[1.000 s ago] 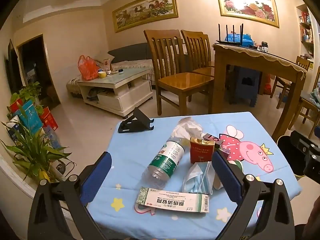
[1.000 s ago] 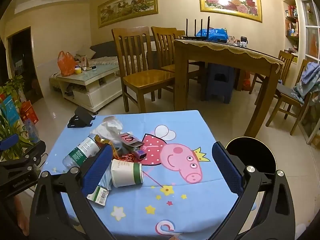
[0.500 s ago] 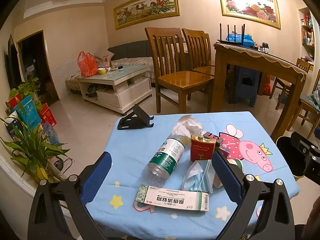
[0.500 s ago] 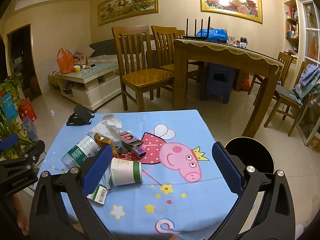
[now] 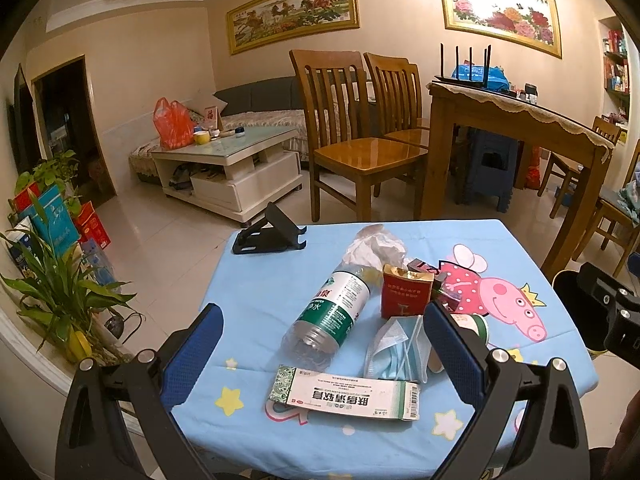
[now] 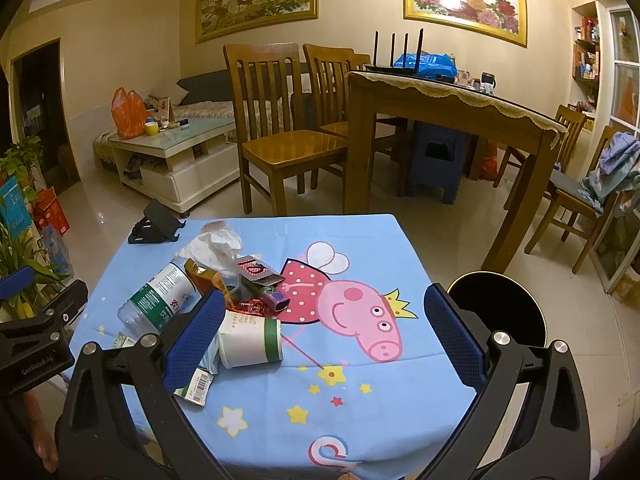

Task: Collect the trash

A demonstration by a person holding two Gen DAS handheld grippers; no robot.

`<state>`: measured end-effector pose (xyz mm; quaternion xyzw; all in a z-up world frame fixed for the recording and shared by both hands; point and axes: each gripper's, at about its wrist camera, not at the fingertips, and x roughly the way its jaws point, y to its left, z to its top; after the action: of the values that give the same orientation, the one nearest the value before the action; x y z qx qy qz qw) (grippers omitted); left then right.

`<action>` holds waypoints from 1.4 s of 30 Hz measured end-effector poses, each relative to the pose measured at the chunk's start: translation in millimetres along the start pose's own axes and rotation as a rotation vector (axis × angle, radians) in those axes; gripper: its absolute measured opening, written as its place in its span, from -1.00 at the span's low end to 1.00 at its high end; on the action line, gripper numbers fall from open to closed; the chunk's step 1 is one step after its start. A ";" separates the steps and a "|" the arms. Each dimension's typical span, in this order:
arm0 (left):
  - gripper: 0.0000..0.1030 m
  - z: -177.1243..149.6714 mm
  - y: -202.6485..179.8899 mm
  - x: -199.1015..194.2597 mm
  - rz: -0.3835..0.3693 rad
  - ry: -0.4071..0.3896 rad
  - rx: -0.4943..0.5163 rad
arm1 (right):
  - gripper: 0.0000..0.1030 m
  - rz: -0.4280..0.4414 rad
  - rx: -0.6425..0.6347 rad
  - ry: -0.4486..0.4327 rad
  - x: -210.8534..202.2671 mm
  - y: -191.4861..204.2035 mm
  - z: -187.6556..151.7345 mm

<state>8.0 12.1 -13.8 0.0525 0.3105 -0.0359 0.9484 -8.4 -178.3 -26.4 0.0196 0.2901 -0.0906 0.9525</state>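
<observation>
**Trash: position relative to jaws**

Trash clustered on the left half of the blue-clothed surface (image 5: 256, 292); black bin (image 6: 500, 312) on the floor off the right edge.

- Water bottle (image 5: 330, 312): on its side, long axis diagonal, base toward the left gripper (image 5: 320, 348).
- Medicine box (image 5: 346, 392): flat, crosswise, nearest the left jaws.
- Paper cup (image 6: 250, 342): on its side, beside the right gripper (image 6: 322, 344).

Both jaws wide, empty. Left nearer the pile.

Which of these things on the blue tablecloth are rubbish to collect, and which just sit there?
Rubbish: clear plastic water bottle, red cigarette pack, blue face mask, long white medicine box, white paper cup, crumpled white tissue.
Not rubbish: black folding phone stand.
</observation>
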 end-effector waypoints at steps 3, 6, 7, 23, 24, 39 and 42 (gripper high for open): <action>0.88 -0.2 1.9 1.1 0.000 -0.001 -0.003 | 0.90 0.003 0.004 -0.001 0.0 -1.2 -0.1; 0.88 -1.5 2.7 1.9 0.004 -0.002 -0.006 | 0.90 0.008 0.003 0.004 0.1 -0.9 -0.1; 0.88 -2.0 3.7 3.0 0.002 0.001 -0.009 | 0.90 0.008 0.004 0.005 0.0 -1.0 -0.1; 0.88 -3.8 13.4 12.6 -0.002 0.008 -0.026 | 0.90 0.003 -0.012 0.016 0.7 5.7 -0.1; 0.88 -3.0 10.4 8.8 -0.003 0.007 -0.023 | 0.90 0.003 -0.014 0.016 0.7 6.2 -0.3; 0.88 -3.6 10.3 8.2 -0.001 0.003 -0.020 | 0.90 0.001 -0.014 0.018 0.5 8.3 -0.3; 0.88 -3.8 10.7 7.2 -0.003 0.004 -0.022 | 0.90 0.002 -0.014 0.018 1.0 8.6 -0.4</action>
<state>12.6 22.9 -20.3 0.0417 0.3130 -0.0336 0.9483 -6.3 -170.0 -27.4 0.0141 0.2990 -0.0875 0.9501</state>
